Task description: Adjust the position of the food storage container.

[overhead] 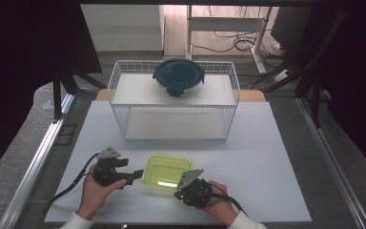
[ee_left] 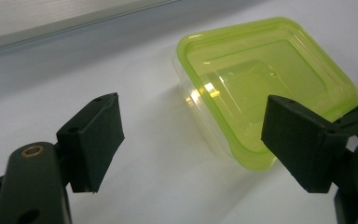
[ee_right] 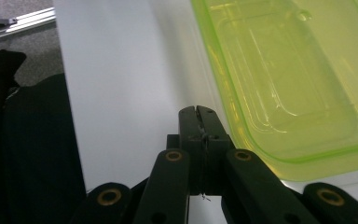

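Green-lidded container approached from both sides on the tabletop.

High view: the container point(overhead: 166, 169) is seen at the near edge of the tabletop point(overhead: 267, 143), left gripper point(overhead: 134, 176) just beside its left edge, right gripper point(overhead: 183, 182) at its near right corner; a wire basket point(overhead: 173, 102) carrying a dark-lidded bowl point(overhead: 178, 76) stands well behind.
Left gripper view: fingers point(ee_left: 98, 140) are spread wide, the container point(ee_left: 265, 84) ahead, nothing held; the near corner is best centred between them before closing.
Right gripper view: fingers point(ee_right: 198, 126) are clenched together, empty, just beside the lid rim point(ee_right: 279, 156); they are probably best used to steady or press the lid.
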Motion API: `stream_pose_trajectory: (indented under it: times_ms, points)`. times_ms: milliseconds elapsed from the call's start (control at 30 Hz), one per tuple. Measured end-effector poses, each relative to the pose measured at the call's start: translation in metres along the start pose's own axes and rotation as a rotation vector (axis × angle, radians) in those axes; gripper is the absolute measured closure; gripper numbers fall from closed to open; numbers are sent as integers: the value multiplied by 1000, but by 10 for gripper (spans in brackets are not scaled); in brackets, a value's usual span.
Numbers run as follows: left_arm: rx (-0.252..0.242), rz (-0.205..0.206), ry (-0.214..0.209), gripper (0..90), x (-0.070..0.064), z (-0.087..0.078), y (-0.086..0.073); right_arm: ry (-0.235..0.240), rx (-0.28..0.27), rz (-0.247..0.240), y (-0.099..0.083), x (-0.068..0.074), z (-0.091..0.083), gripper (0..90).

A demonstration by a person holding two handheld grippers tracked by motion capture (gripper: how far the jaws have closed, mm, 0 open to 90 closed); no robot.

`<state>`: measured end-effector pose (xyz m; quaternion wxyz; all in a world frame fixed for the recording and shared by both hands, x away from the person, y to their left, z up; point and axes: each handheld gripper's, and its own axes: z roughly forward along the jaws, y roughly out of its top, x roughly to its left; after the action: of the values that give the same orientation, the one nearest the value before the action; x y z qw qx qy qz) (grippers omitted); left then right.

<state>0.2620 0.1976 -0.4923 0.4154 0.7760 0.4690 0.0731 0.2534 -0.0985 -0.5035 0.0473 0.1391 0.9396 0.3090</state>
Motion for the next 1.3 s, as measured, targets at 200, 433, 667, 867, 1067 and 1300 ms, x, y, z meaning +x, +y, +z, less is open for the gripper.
stream_pose_trajectory:
  times_ms: [200, 433, 667, 867, 1067, 1300]
  points:
    - [7, 3, 2, 200, 0, 1, 0, -19, -9, 26, -1, -7, -3, 893]
    - [1, 1, 2, 200, 1, 0, 0, -31, -8, 35, -4, -13, -2, 893]
    - [-7, -3, 1, 199, 0, -2, 1, -11, -39, 47, -4, -10, -9, 893]
    - [-21, -12, -5, 200, 1, -4, 1, -26, -148, 85, -4, -17, -41, 892]
    - [-29, -17, -7, 200, 1, -6, 2, -51, -263, 208, -8, -35, -64, 788]
    - [-40, -42, -11, 194, 1, -6, 3, -97, -353, 462, -16, -54, -75, 231]
